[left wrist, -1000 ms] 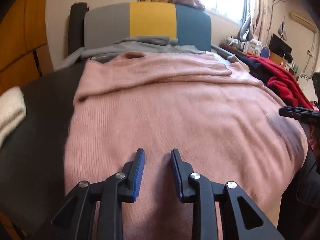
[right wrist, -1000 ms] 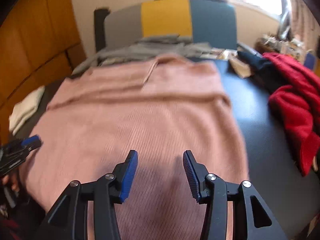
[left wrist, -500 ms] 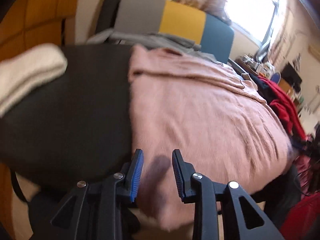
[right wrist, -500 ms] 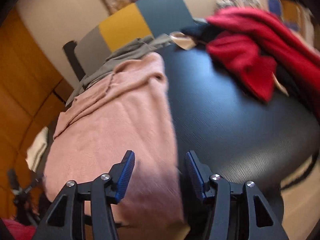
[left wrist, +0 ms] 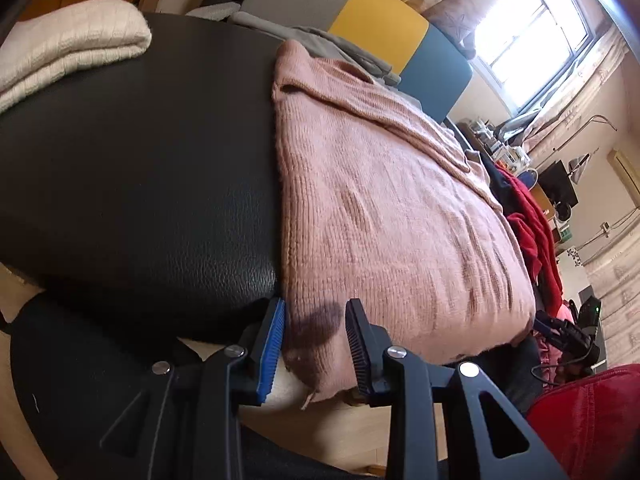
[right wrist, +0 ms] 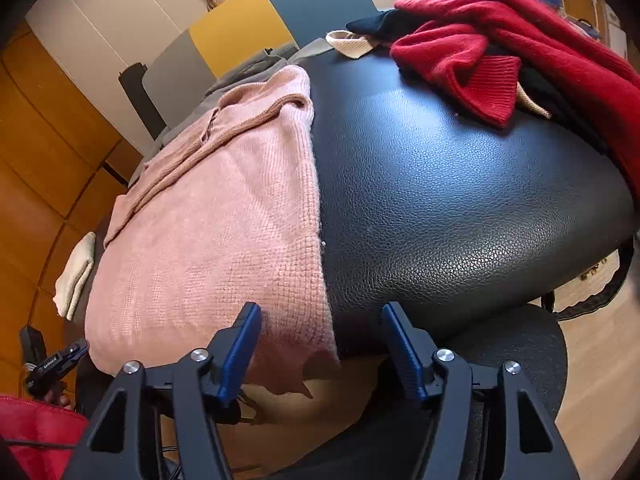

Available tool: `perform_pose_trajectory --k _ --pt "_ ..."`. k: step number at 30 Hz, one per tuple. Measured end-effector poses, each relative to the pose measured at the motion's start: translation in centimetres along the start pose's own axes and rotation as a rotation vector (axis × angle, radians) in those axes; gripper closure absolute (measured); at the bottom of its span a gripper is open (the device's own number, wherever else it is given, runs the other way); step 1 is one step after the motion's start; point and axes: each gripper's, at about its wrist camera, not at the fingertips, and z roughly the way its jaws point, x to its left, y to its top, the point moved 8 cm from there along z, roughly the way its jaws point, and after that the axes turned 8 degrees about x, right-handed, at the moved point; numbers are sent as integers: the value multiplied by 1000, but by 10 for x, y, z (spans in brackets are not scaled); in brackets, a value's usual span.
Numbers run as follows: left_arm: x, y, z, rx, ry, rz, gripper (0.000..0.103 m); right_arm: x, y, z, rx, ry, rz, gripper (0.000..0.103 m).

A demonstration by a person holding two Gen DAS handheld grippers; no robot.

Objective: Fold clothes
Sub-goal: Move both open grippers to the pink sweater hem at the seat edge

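While the left gripper (left wrist: 314, 344) is sitting at 6 o'clock in its own view, we are seeing its jaws partly spread around the near-left hem corner of the pink sweater (left wrist: 384, 216), not pinching yet; the blue pad (left wrist: 272, 350) is just beside the knit edge. The right gripper (right wrist: 320, 350) is opening its jaws wider, with the near-right hem corner hanging between them and no pad pressing on it. The sweater is lying flat on the black padded table (right wrist: 440, 200), running from 6 toward 12 o'clock, its hem drooping over the near edge.

We are judging the knit as soft, light, stretchy and floppy, not slippery; it is likely sagging between two holds. The best holds are looking like the two hem corners, pinched through both layers, a little in from the frayed tips.

Both grippers are pointing down and forward, rolled outward, one at each bottom corner. A red garment (right wrist: 500, 48) is piled at 1 o'clock in the right view, and a cream folded cloth (left wrist: 68, 52) is lying at 10 o'clock in the left view.
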Motion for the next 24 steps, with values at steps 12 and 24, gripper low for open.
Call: perform_pose_trajectory --k 12,24 --pt "-5 -21 36 198 -68 3 60 13 -7 20 188 -19 28 30" --pt "-20 -23 52 267 -143 -52 92 23 -29 44 260 2 97 56"
